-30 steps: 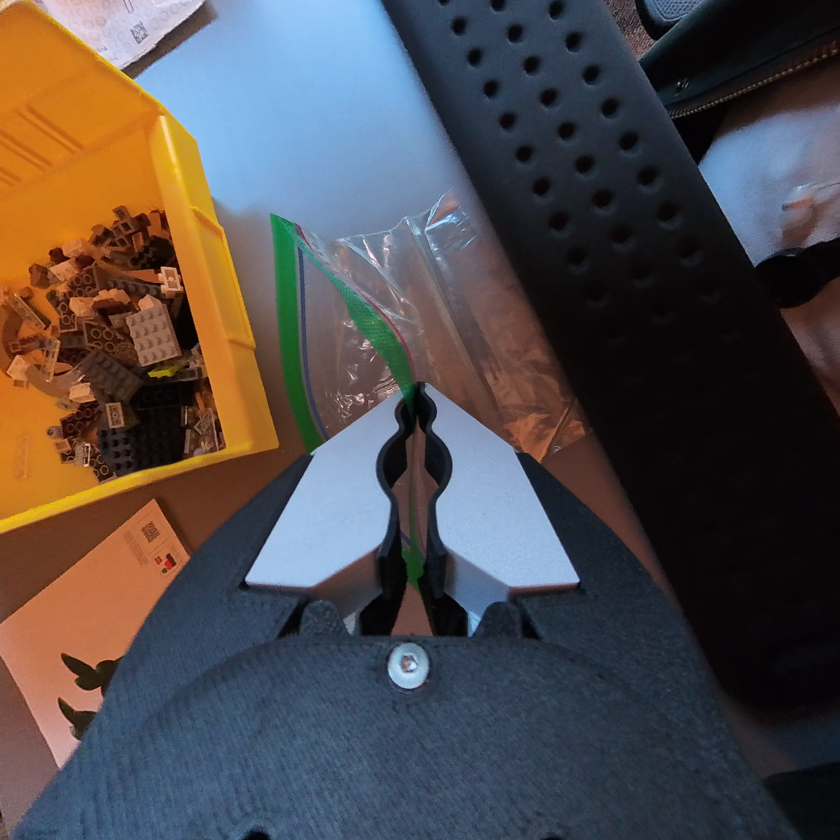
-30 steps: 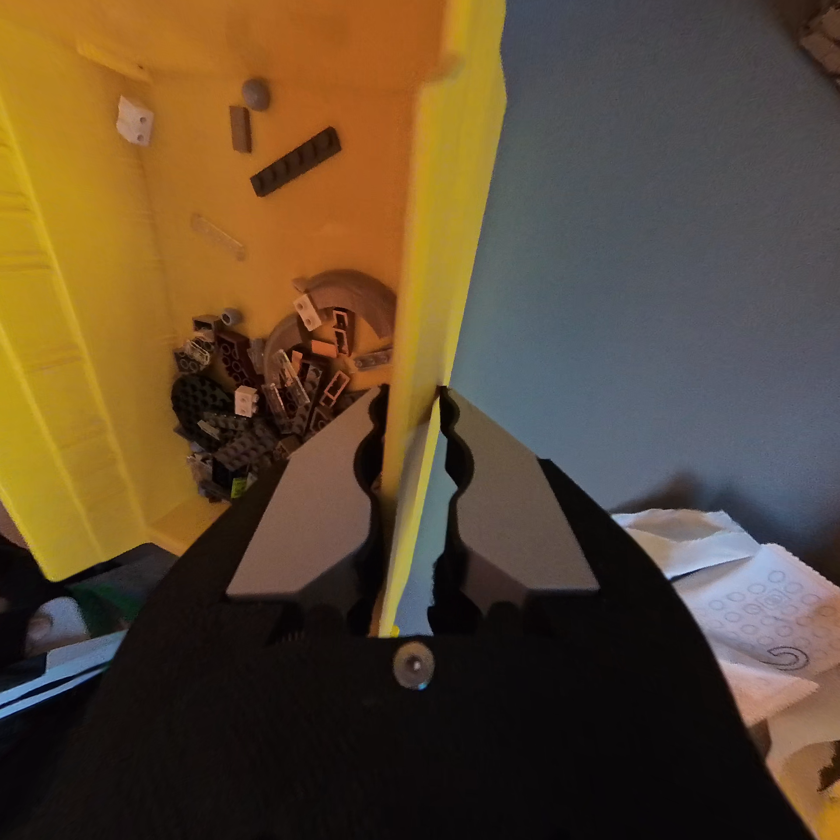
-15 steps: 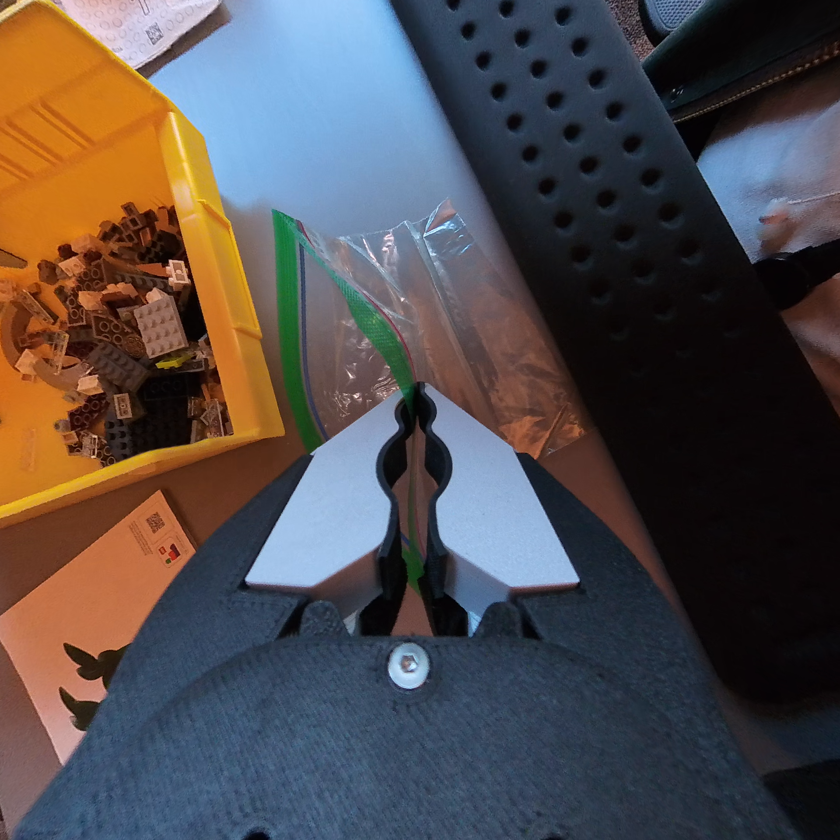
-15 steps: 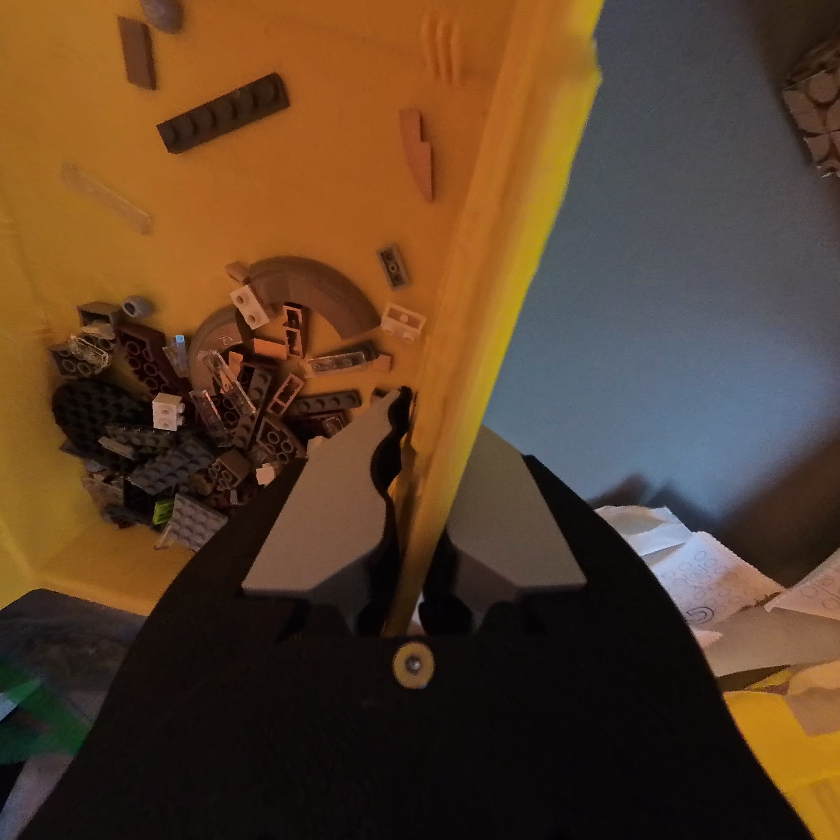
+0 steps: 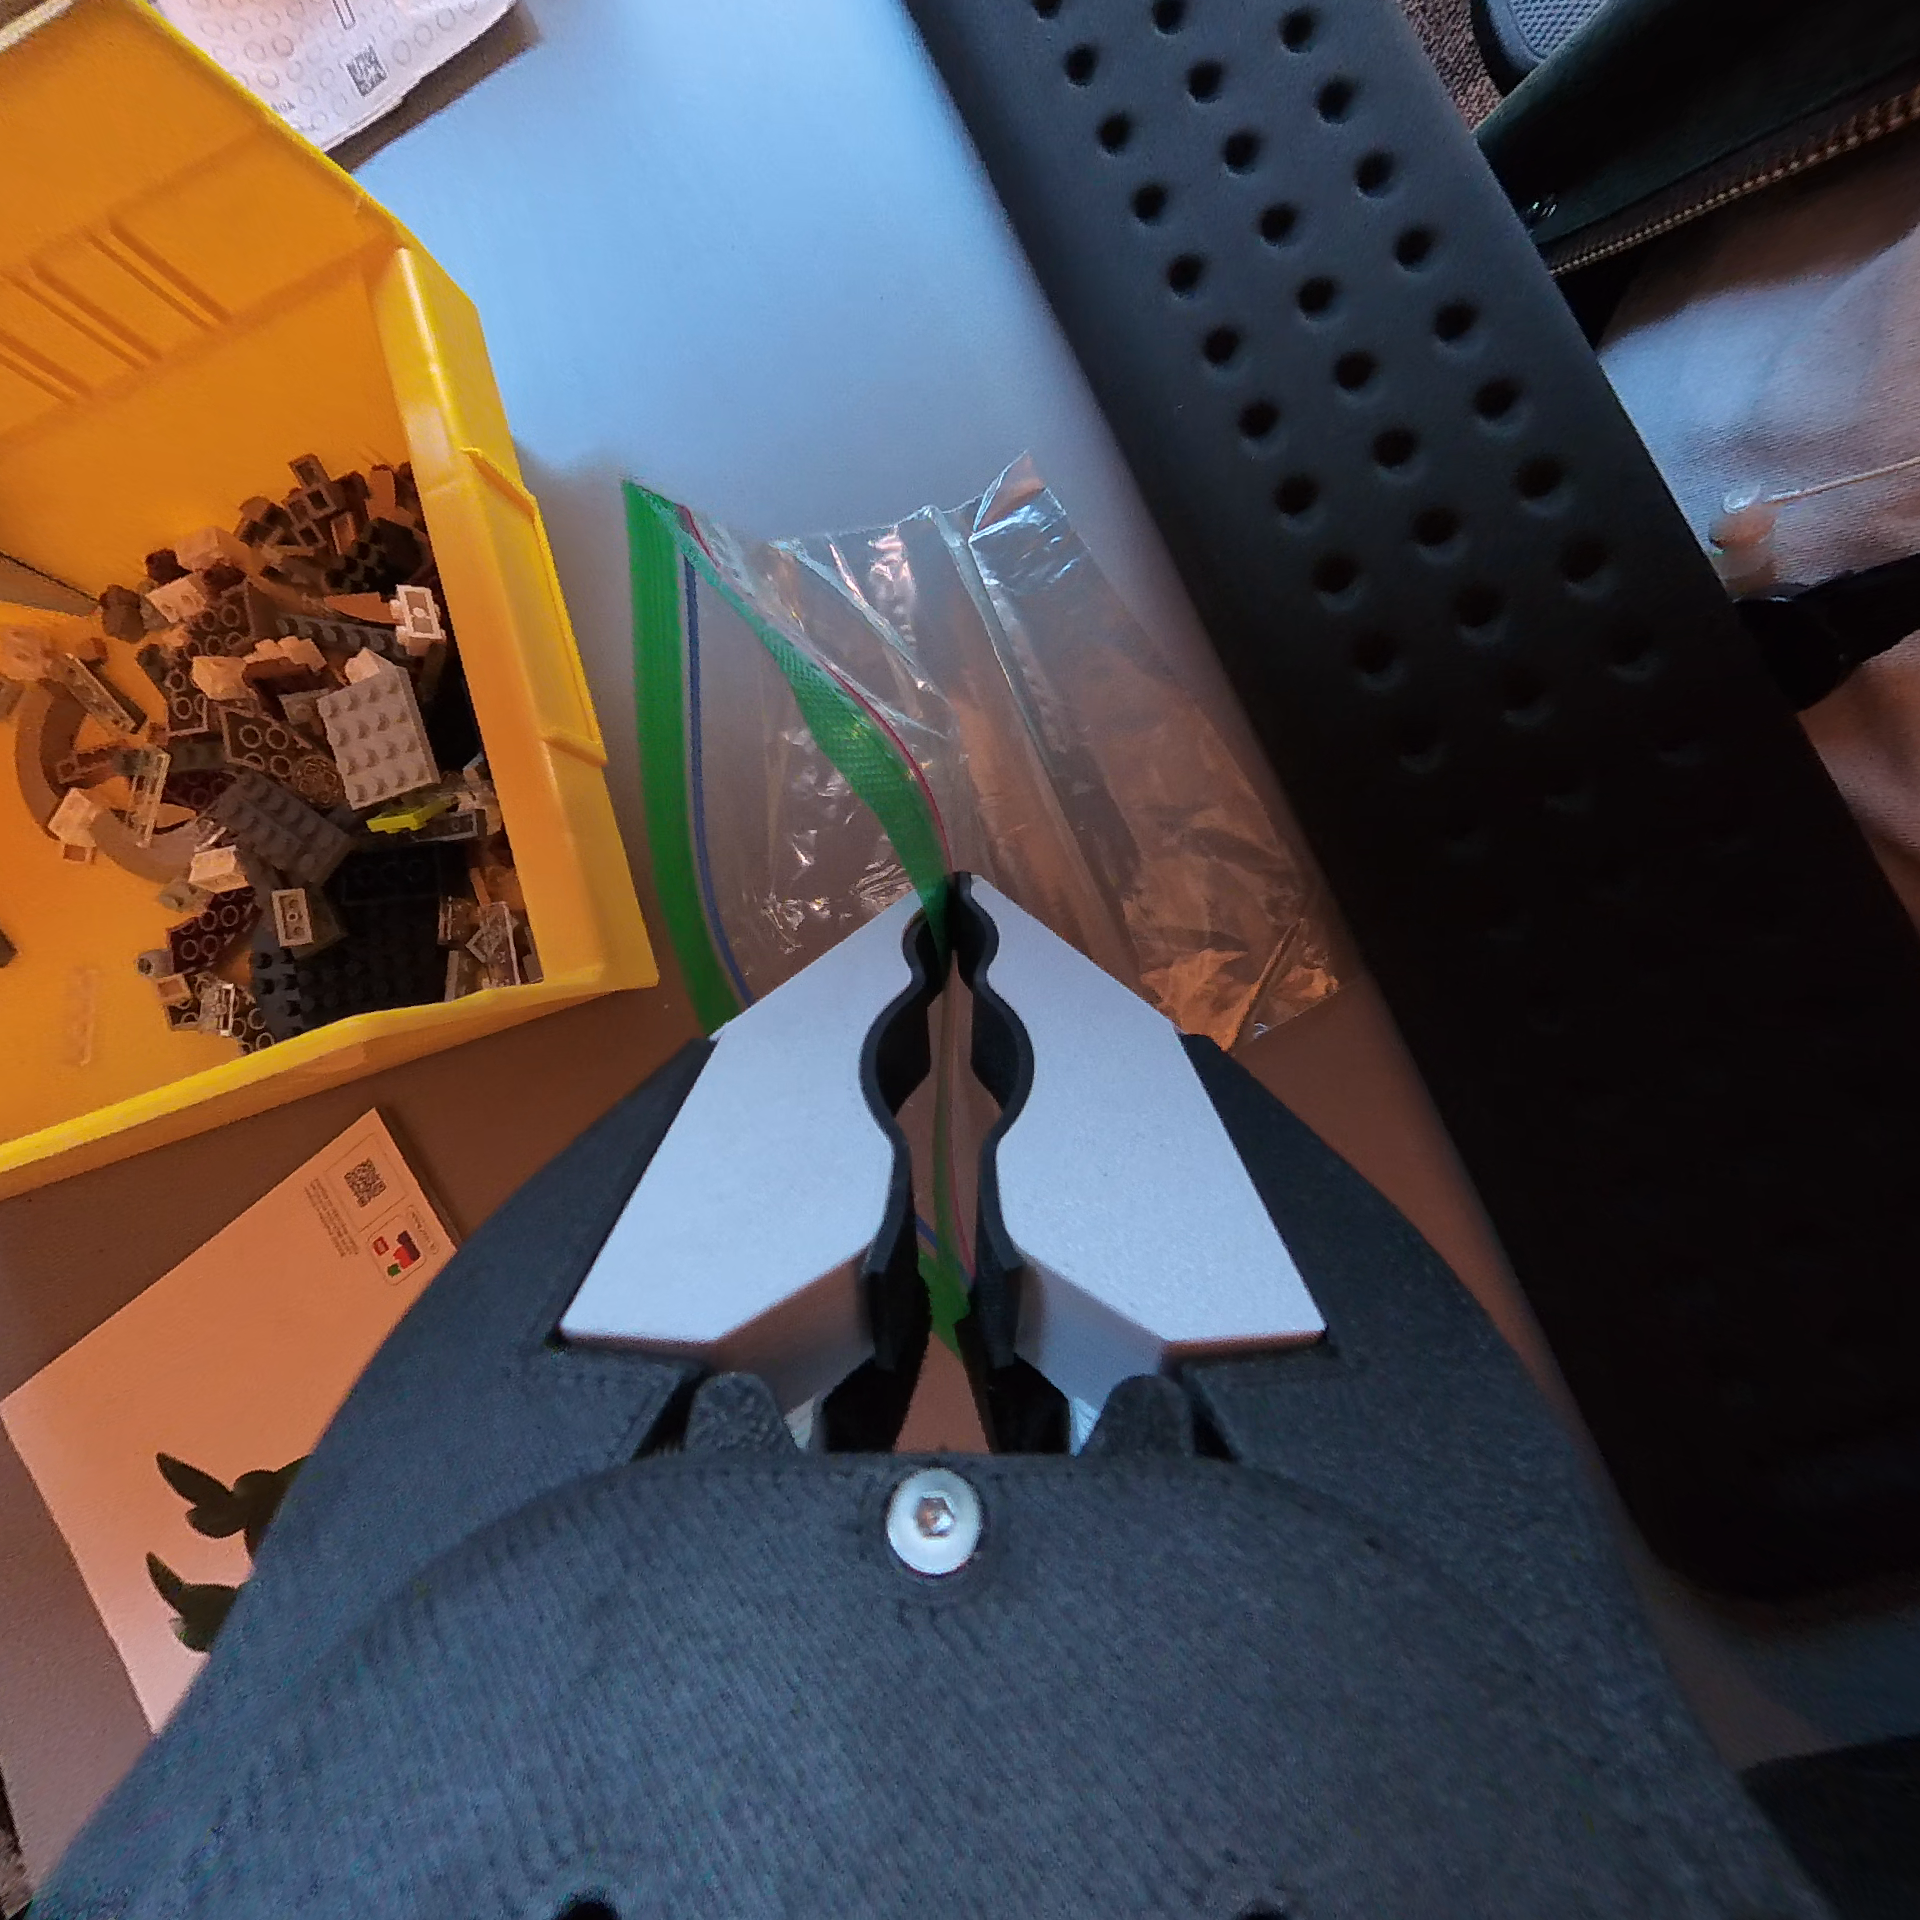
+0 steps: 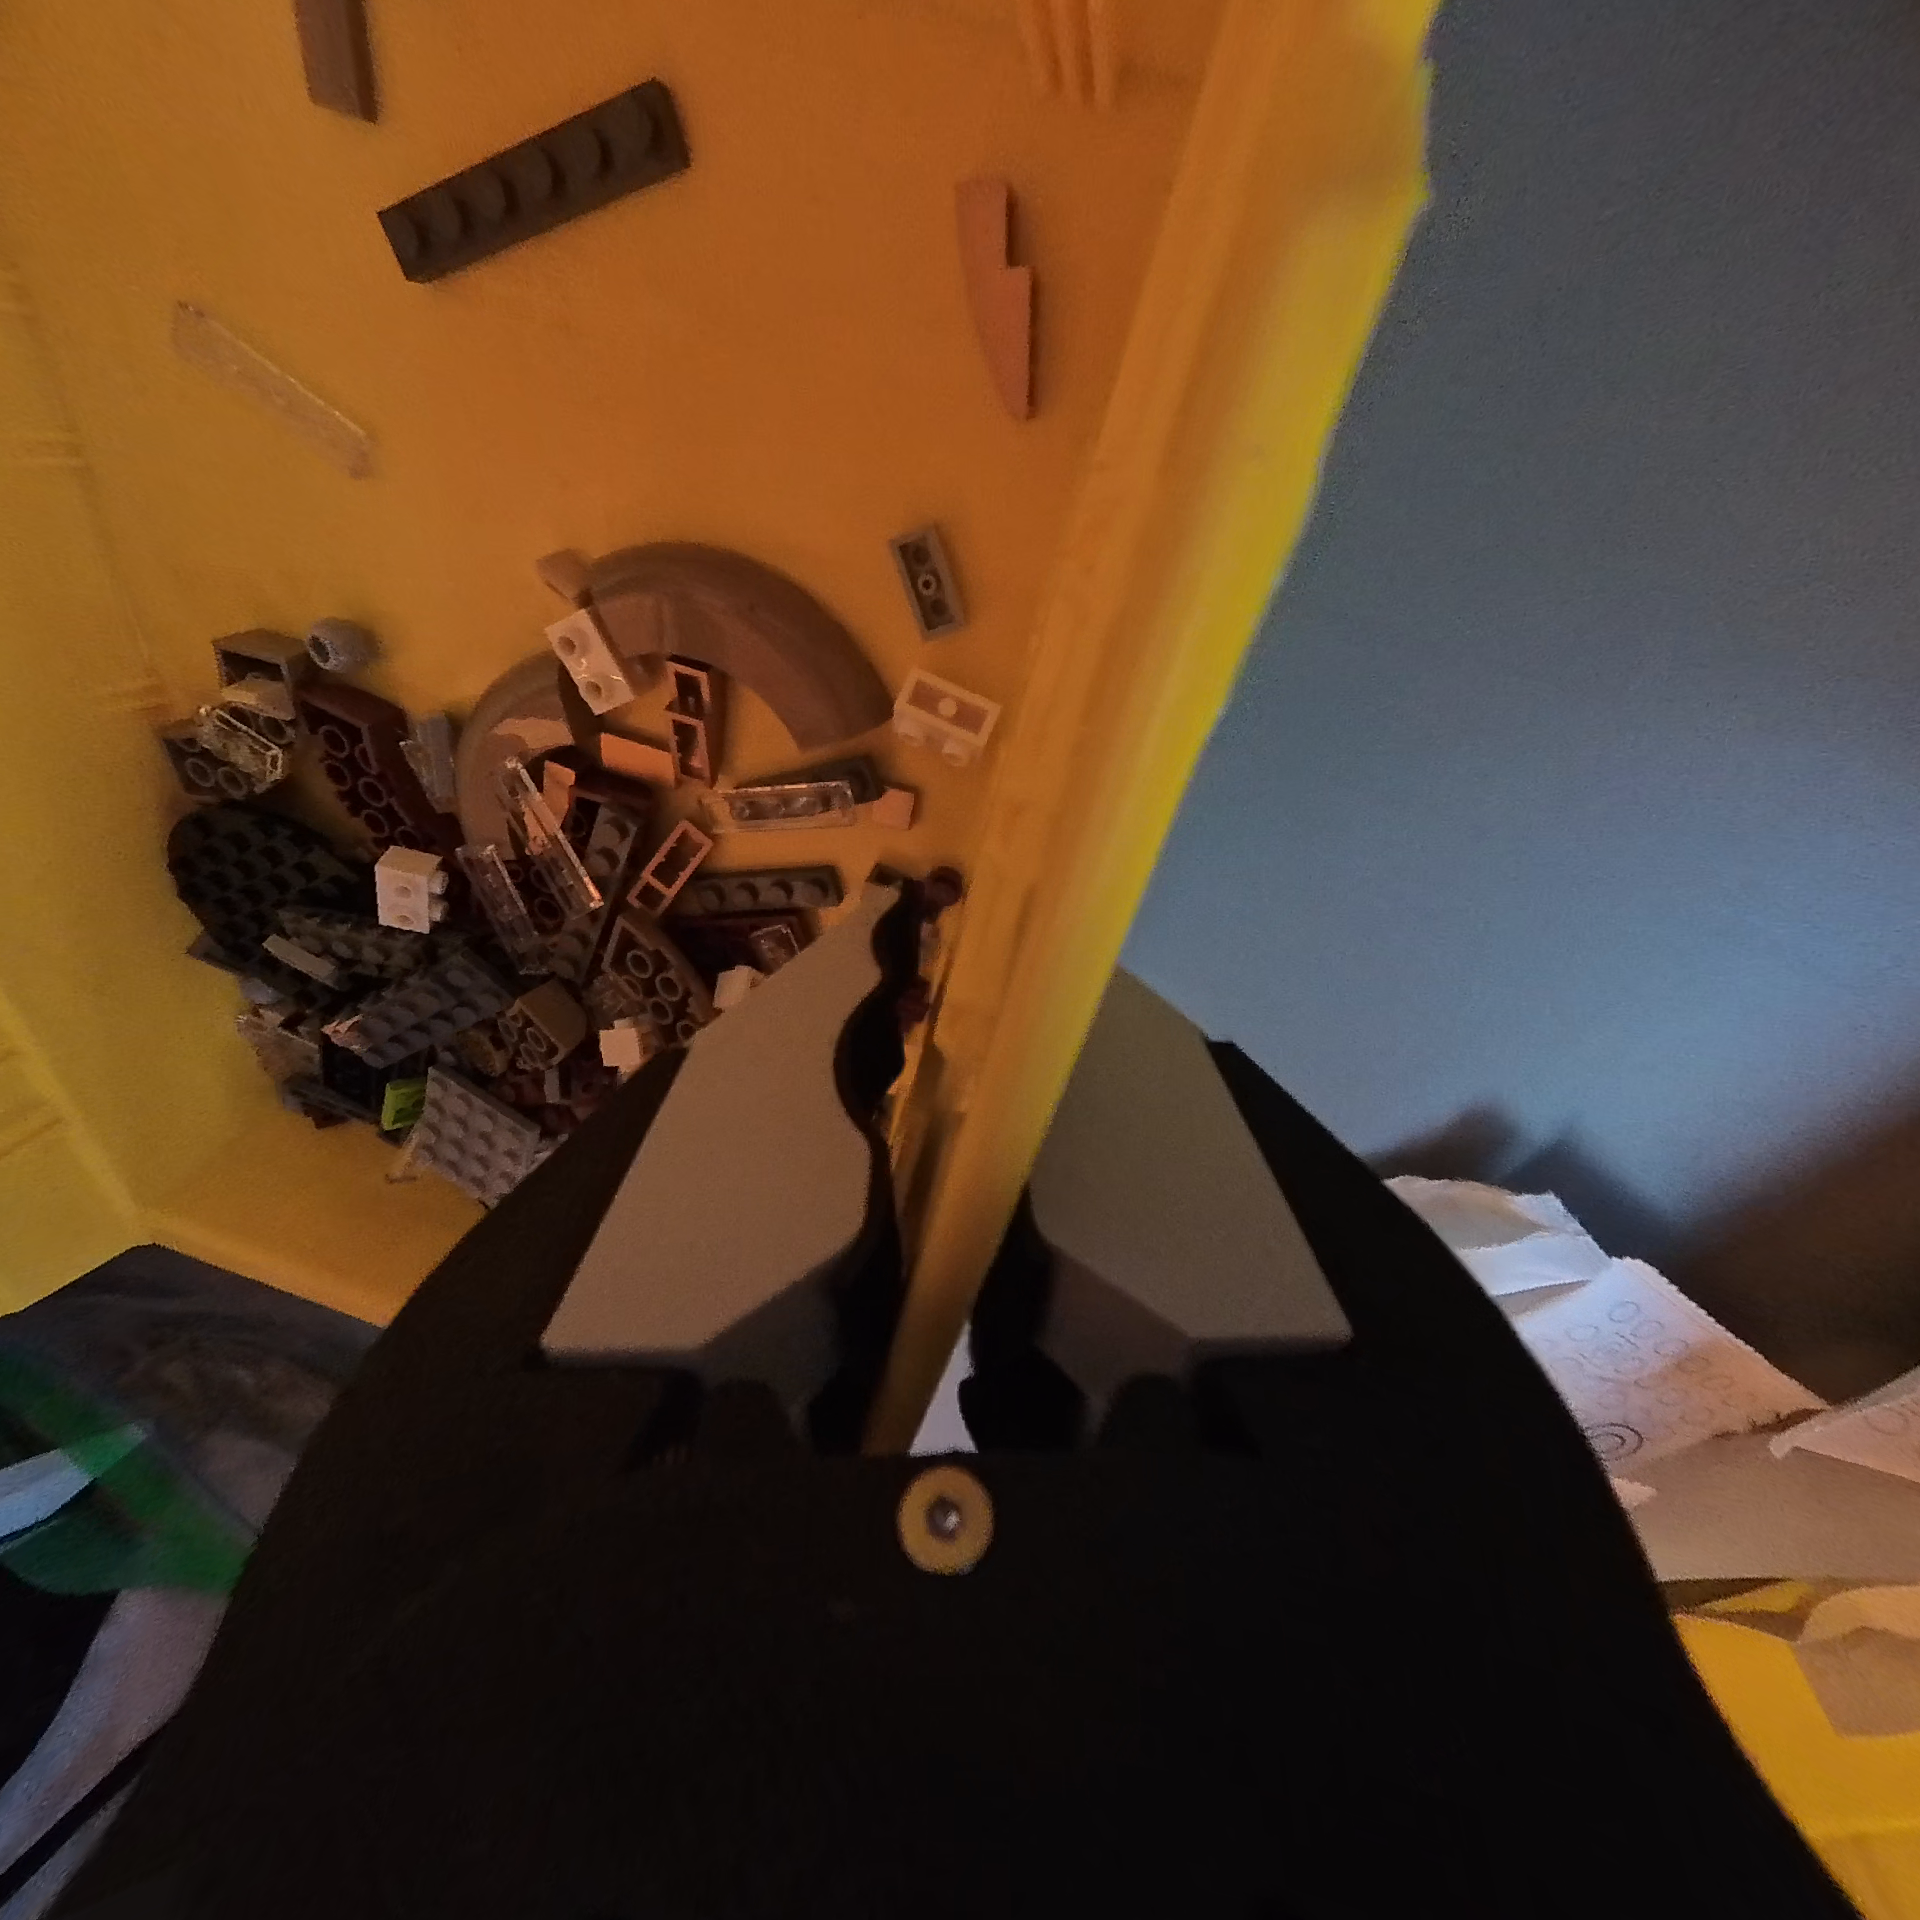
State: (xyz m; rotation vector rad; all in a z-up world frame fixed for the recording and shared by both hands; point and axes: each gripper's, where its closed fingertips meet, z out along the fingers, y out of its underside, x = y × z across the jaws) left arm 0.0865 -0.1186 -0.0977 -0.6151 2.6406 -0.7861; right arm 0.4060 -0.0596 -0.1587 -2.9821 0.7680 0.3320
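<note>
My left gripper (image 5: 951, 894) is shut on the green zip edge of a clear plastic bag (image 5: 997, 727) that lies on the grey table, its mouth gaping toward the yellow bin (image 5: 499, 582). The bin holds a heap of small grey, black and white building bricks (image 5: 301, 790). My right gripper (image 6: 997, 935) is shut on the bin's side wall (image 6: 1195, 520), one finger inside and one outside. In the right wrist view the bin is tilted, and the bricks (image 6: 499, 914) are piled toward its lower corner, with a few loose ones higher up the floor.
A black perforated chair back (image 5: 1455, 520) runs along the table's right side. An instruction booklet (image 5: 208, 1351) lies in front of the bin. White printed paper sheets (image 6: 1621, 1351) lie to the right of the bin, and another sheet (image 5: 343, 52) lies behind it. One gripper's finger ends stand about 35 centimeters off the other's.
The right gripper has tipped the bin further; bricks have slid and spread over its floor. In the left wrist view the bin has shifted right, closer to the bag. The left gripper is still.
</note>
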